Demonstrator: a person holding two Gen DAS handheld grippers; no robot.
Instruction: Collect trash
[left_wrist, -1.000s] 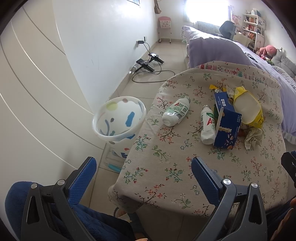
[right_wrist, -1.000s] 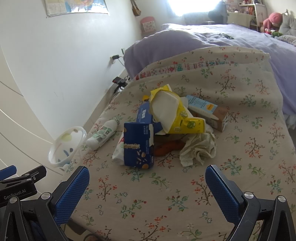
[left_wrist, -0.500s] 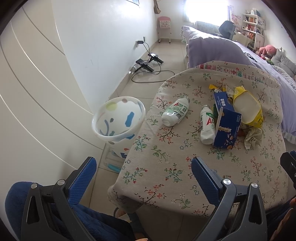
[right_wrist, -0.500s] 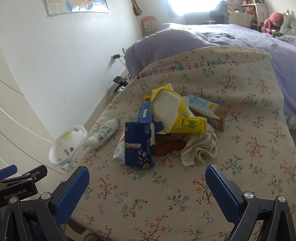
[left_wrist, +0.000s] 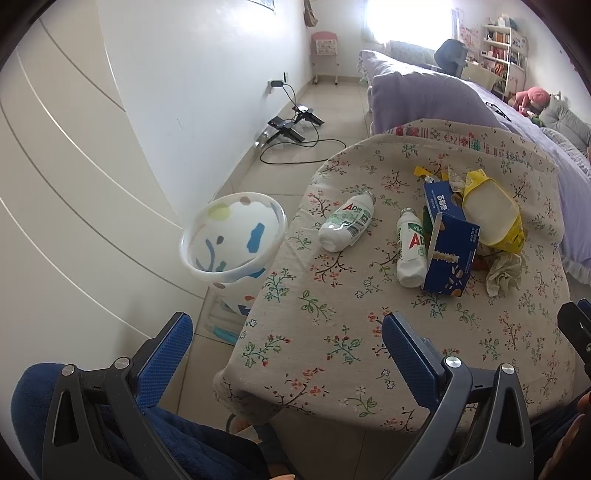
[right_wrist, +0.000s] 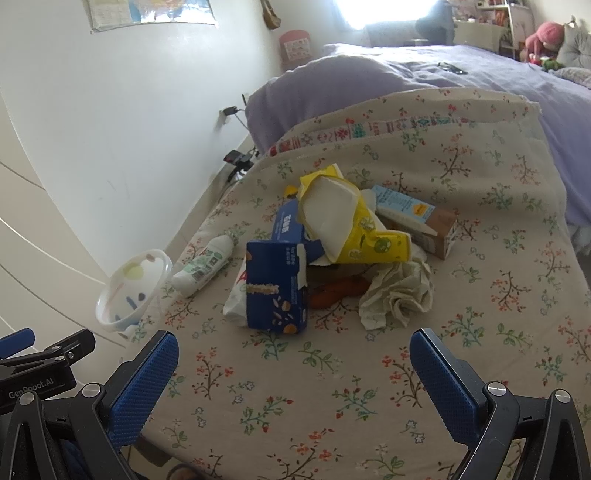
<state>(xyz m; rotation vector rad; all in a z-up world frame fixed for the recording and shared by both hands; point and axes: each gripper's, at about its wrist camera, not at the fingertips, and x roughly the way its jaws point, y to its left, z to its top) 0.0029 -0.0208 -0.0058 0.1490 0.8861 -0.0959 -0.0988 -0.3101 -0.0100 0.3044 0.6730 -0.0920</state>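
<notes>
The left claw (left_wrist: 284, 347) hung released above the near left corner of the bench (left_wrist: 332, 332), its blue pads wide apart and nothing between them. The right claw (right_wrist: 291, 363) was likewise spread and empty, low over the flowered cloth in front of the trash pile. The trash sat in the middle of the bench: a blue carton (right_wrist: 277, 284) stood nearest, and behind it a yellow wrapper (right_wrist: 354, 229) leaned over a brown and blue box (right_wrist: 417, 221), whose near end it covered. A crumpled tissue (right_wrist: 397, 295) lay just right of the carton, touching something orange (right_wrist: 340, 290) that was mostly buried and could not be made out. One white bottle (left_wrist: 347, 223) lay apart on the left; a second bottle (left_wrist: 410, 251) lay against the carton, and in the right view only a sliver showed. A spotted white bin (left_wrist: 234, 236) stood on the floor beside the bench's left edge, its base hidden by the cloth.
</notes>
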